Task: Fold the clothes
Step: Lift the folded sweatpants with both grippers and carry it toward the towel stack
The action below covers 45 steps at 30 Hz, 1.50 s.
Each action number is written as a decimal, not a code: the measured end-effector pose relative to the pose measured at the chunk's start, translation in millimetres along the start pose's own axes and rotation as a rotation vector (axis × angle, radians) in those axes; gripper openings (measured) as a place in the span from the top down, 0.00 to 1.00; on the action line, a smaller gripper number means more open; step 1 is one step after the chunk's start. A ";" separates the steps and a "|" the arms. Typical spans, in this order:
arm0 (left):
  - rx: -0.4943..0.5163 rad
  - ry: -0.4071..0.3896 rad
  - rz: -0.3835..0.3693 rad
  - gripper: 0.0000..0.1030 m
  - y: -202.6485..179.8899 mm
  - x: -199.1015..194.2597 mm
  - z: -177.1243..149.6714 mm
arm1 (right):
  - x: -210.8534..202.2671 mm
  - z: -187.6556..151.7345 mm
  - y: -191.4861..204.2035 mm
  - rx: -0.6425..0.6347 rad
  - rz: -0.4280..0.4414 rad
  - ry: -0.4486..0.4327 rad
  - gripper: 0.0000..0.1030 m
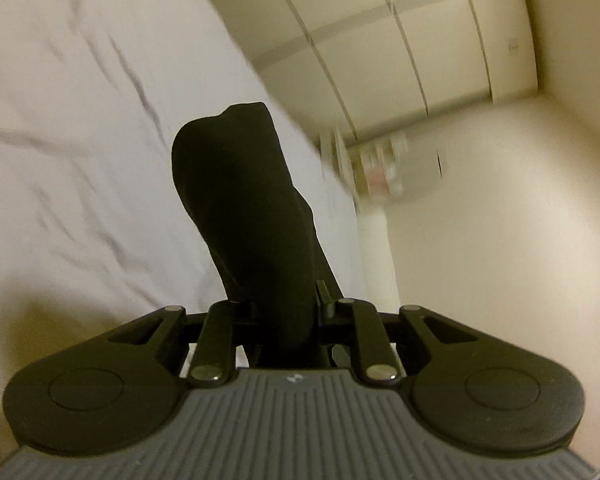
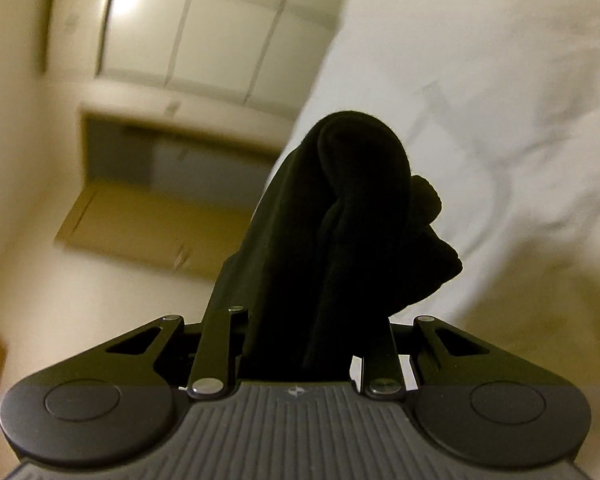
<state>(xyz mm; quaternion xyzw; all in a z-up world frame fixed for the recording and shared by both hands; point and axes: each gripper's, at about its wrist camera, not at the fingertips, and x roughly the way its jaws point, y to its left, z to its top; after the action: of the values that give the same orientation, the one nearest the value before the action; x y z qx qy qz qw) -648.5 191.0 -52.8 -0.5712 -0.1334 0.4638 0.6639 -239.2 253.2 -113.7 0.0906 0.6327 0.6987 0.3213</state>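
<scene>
Gripping a bunch of black cloth, the left gripper has its fingers drawn close together, with the fabric filling the gap between them and rising forward out of the jaws as a thick, rounded lump. The fingertips themselves are hidden under the fabric. Behind the cloth in the left wrist view lies a white sheet, creased in several long lines, whose far edge runs diagonally across the frame. Beyond that edge stand pale wardrobe doors and a cream wall; a blurred object near their foot cannot be identified.

The right gripper is likewise clenched on black cloth. Here the fabric is bulkier, folded over on itself with deep vertical creases, and a smaller knot of it hangs off to the right side, clear of the fingers. It covers the fingertips completely. The white sheet fills the right half of the right wrist view, rumpled, its edge running from the top centre down behind the cloth. To the left are pale cabinet doors and a brown, box-like recess below them, both blurred.

Whether the two bunches belong to one garment cannot be told. In both views the cloth is held off the sheet, not lying on it.
</scene>
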 end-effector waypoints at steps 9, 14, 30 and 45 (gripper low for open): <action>-0.077 -0.258 0.052 0.85 82.4 -174.9 88.2 | 175.7 -78.6 98.1 -0.096 0.096 0.262 0.74; -0.099 -0.311 0.103 0.85 134.5 -263.9 165.7 | 280.1 -142.8 150.1 -0.119 0.094 0.371 0.74; -0.143 -0.439 0.172 0.85 267.5 -398.3 403.5 | 587.7 -257.9 281.2 -0.190 0.094 0.525 0.74; -0.119 -0.638 0.291 0.83 360.5 -370.4 482.6 | 809.2 -267.3 306.9 -0.399 0.124 0.760 0.72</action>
<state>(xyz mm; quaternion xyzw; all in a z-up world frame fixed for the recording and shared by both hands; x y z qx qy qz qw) -1354.6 182.9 -89.8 -0.4484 -0.2782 0.7000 0.4812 -1113.2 490.7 -99.8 -0.1991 0.5519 0.8091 0.0344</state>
